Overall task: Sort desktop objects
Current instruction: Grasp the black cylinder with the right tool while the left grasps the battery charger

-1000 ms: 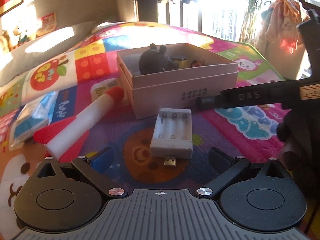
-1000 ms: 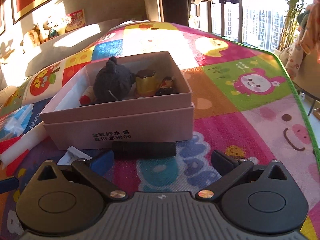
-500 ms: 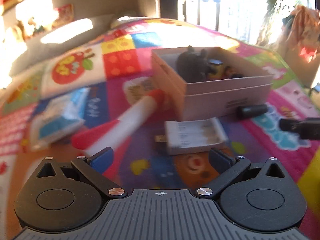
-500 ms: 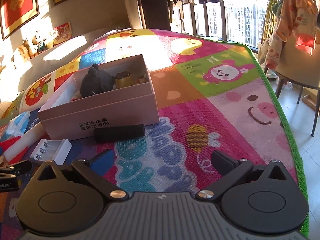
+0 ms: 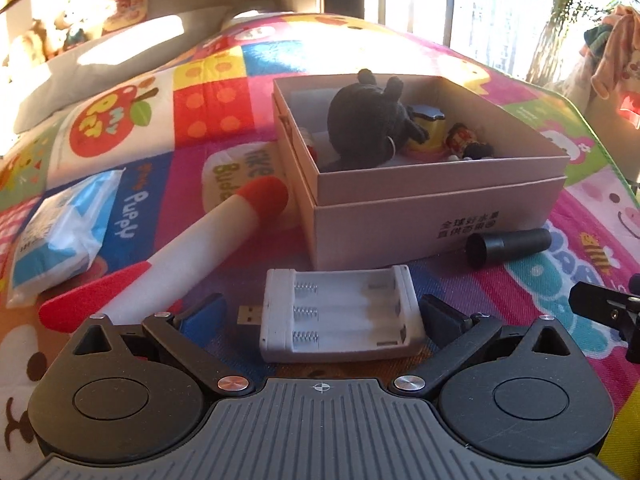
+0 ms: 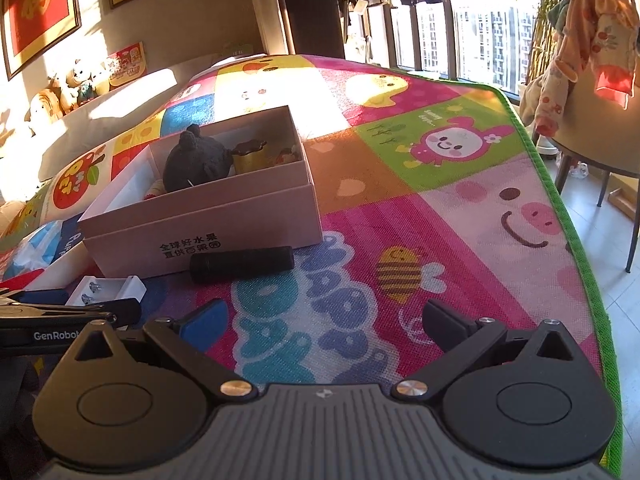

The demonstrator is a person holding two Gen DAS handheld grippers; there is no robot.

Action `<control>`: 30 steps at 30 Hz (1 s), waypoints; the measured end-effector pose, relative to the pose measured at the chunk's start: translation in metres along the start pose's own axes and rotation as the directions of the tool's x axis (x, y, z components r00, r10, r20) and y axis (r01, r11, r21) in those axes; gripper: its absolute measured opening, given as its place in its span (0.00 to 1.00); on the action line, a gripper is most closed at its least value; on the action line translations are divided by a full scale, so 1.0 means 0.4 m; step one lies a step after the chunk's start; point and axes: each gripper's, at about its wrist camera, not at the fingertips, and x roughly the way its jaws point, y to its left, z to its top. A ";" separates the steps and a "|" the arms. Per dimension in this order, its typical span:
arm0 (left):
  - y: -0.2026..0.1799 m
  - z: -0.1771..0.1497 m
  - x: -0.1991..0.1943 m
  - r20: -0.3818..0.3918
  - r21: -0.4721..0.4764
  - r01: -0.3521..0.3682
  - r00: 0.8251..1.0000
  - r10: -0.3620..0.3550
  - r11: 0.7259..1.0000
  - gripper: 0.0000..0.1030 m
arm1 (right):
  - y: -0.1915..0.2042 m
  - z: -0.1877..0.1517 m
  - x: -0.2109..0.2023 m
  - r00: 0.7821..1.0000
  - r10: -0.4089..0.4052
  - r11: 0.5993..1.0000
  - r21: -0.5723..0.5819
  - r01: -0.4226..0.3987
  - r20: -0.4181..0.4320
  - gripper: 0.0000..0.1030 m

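1. The left tool is spread wide with nothing between its fingers, low over the play mat, one finger on each side of the white battery charger.
2. The charger lies flat on the mat with its three bays up, all of them without batteries, and its USB plug sticks out toward the tool's blue-padded finger. Whether the fingers touch the charger cannot be told.
3. Just behind the charger stands the pink cardboard box, open on top. Inside it are a dark plush toy, a yellow container and a small figure.
4. A black cylinder lies on its side on the mat, close along the printed front wall of the box.
5. A white foam rocket with a red nose and red fins lies slanted beside the box's left wall, nose near the box.
6. A blue-and-white tissue pack sits farther toward the mat's left side, apart from the rocket.
7. The right tool is also wide open and holds nothing, above a bare stretch of mat with blue letters, nearer the green-bordered right edge of the mat; the cylinder and the box lie ahead of it.
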 end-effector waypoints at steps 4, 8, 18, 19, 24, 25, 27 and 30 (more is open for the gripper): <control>-0.004 -0.001 0.001 0.001 0.024 0.023 1.000 -0.023 0.999 1.00 | -0.008 0.002 0.013 0.999 0.017 1.000 0.019 -0.017 -0.029 1.00; -0.009 -0.018 -0.021 0.005 0.043 0.047 0.999 -0.047 0.998 0.93 | 0.000 0.002 0.019 0.999 0.022 1.000 0.002 -0.022 -0.044 1.00; 0.043 -0.147 -0.177 -0.019 0.052 0.037 0.999 -0.036 0.998 0.95 | 0.030 -0.008 0.022 0.994 -0.017 0.991 -0.135 0.002 -0.111 1.00; 0.052 -0.159 -0.187 -0.021 0.039 0.031 0.999 -0.030 0.999 0.98 | 0.040 -0.013 0.020 0.992 -0.031 0.985 -0.173 0.010 -0.119 1.00; 0.076 -0.184 -0.210 0.000 -0.011 0.025 1.000 -0.026 1.000 1.00 | 0.052 -0.017 0.007 0.991 -0.047 0.982 -0.186 0.023 -0.126 1.00; 0.077 -0.183 -0.210 0.002 -0.018 0.024 1.000 -0.024 1.000 1.00 | 0.054 -0.014 0.010 0.990 -0.045 0.982 -0.188 0.020 -0.132 1.00; 0.075 -0.184 -0.208 0.003 -0.018 0.022 1.000 -0.022 1.000 1.00 | 0.063 -0.006 0.019 0.989 -0.039 0.980 -0.197 0.010 -0.143 1.00; 0.074 -0.186 -0.209 0.005 -0.016 0.021 1.000 -0.021 1.000 1.00 | 0.082 0.004 0.030 0.986 0.004 0.975 -0.220 -0.040 -0.165 1.00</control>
